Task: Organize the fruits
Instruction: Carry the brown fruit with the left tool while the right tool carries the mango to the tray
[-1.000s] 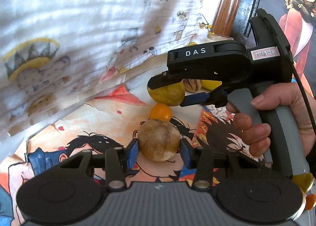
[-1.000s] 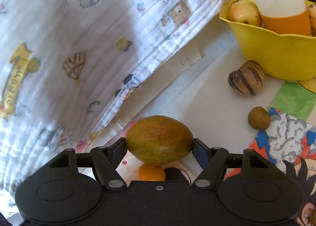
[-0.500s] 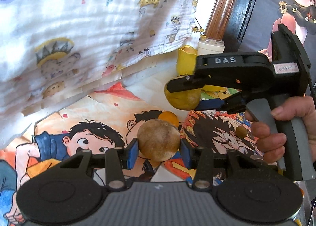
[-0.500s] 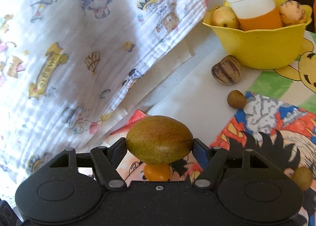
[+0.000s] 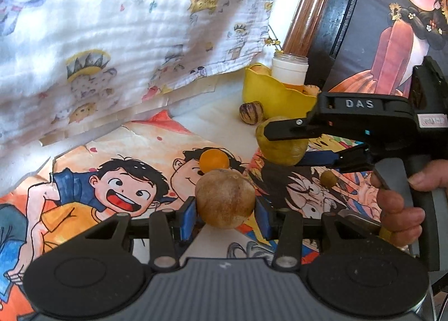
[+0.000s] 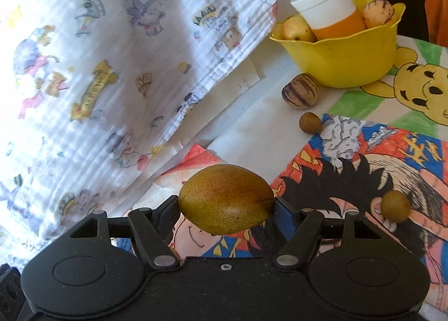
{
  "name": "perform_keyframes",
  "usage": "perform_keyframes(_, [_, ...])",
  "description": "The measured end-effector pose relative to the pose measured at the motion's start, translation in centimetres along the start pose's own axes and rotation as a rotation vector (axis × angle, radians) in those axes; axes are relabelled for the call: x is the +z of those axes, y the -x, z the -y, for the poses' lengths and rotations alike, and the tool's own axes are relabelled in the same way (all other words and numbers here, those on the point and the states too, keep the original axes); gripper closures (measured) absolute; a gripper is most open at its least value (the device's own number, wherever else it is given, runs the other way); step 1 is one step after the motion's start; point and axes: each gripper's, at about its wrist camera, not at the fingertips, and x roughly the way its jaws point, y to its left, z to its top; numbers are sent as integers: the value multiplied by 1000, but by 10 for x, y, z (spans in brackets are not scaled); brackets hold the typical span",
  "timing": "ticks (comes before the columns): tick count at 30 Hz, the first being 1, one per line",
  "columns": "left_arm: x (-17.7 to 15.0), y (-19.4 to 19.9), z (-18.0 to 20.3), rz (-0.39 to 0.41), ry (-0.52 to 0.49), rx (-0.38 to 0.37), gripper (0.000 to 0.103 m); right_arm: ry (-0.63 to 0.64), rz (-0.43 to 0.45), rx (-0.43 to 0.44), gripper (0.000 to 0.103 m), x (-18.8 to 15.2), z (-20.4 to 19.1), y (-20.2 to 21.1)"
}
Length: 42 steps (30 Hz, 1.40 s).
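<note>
Black right gripper [image 5: 282,150], white "DAS" lettering, blue jaws

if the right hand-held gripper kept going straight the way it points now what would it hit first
Probably the cartoon-printed table cover, since the right hand-held gripper, shut on the green-brown fruit, points downward. Farther along that line sit the striped fruit and the yellow bowl, though depth is unclear.

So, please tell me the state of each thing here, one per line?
Left tool: shut on the round brown fruit.
Right tool: shut on the pear.
Yellow bowl: upright, holds fruit and a jar.
Jar: capped, leaning.
Striped fruit: loose beside the bowl.
Orange fruit: loose on the table.
</note>
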Motion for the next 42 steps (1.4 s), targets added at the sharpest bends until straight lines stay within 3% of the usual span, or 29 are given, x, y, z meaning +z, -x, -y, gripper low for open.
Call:
perform_keyframes(19, [-22,59,38,29,-29,-72,55,39,82,-1,30,-58,-7,121])
perform_keyframes(31, [-51,105,62,42,-74,-149,55,38,124,-6,30,-131,-5,189])
perform_keyframes(42, [-86,125,78,10,-110,-212,55,7,137,-2,30,-190,8,216])
